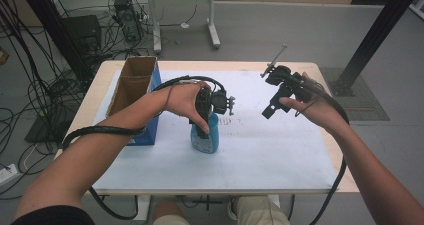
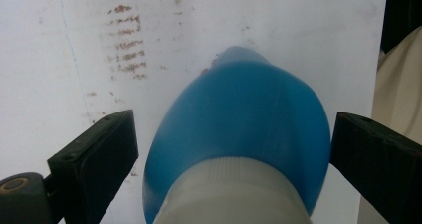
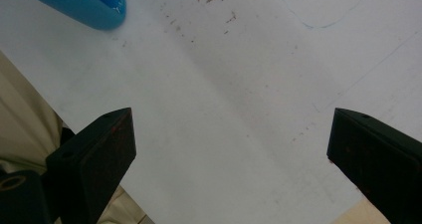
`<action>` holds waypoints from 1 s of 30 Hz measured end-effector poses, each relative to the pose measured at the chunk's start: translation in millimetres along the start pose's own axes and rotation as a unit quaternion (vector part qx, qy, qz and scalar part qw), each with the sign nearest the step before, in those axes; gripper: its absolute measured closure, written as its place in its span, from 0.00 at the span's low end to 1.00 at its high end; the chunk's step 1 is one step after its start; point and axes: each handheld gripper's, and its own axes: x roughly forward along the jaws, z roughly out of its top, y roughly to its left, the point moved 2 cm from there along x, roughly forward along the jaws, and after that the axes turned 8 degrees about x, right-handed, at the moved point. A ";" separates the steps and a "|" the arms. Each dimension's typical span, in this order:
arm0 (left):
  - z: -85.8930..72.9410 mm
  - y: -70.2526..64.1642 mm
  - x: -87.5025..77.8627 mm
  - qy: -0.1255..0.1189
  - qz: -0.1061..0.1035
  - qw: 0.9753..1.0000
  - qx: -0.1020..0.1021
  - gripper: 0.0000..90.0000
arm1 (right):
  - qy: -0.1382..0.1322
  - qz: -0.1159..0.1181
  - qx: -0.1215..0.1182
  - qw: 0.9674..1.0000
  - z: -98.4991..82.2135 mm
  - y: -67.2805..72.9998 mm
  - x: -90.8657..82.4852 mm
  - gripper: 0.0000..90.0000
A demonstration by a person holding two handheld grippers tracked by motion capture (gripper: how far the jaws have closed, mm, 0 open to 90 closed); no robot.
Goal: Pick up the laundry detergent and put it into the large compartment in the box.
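1. A cardboard box with a blue side stands at the left edge of the worktop.
2. My left tool hangs directly over the blue bottle, which stands upright on the white sheet near the worktop's middle, just right of the box. Its jaws stand wide on either side of the bottle's body, one close to it, neither gripping; the white cap sits between them.
3. My right tool is raised above the right half of the worktop, well apart from the bottle, jaws spread wide and holding nothing.
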 end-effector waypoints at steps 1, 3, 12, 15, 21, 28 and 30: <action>0.0 0.0 0.0 0.000 0.000 1.000 0.000 0.06 | 0.000 0.000 0.000 1.000 0.0 0.0 0.0 0.06; -0.4 -0.1 0.4 0.002 0.000 1.000 -0.001 0.06 | -0.001 0.001 0.002 1.000 -0.2 -0.1 0.0 0.06; -2.5 -0.6 -0.5 -0.001 0.002 1.000 -0.003 0.06 | 0.001 0.002 0.001 1.000 0.8 -0.2 1.9 0.06; -3.3 -0.6 -1.5 -0.002 0.002 1.000 -0.004 0.06 | 0.001 0.001 -0.002 1.000 1.0 0.2 2.1 0.06; -2.9 -0.8 -2.1 -0.001 0.003 1.000 -0.004 0.06 | 0.002 -0.001 0.001 1.000 0.8 0.3 1.1 0.06; -3.2 -1.4 -2.5 -0.001 0.003 1.000 -0.004 0.07 | 0.003 -0.001 -0.003 1.000 1.6 0.8 1.2 0.06; -3.5 -1.4 -2.6 -0.001 0.003 1.000 -0.004 0.07 | 0.003 -0.001 -0.002 1.000 1.7 0.9 1.2 0.06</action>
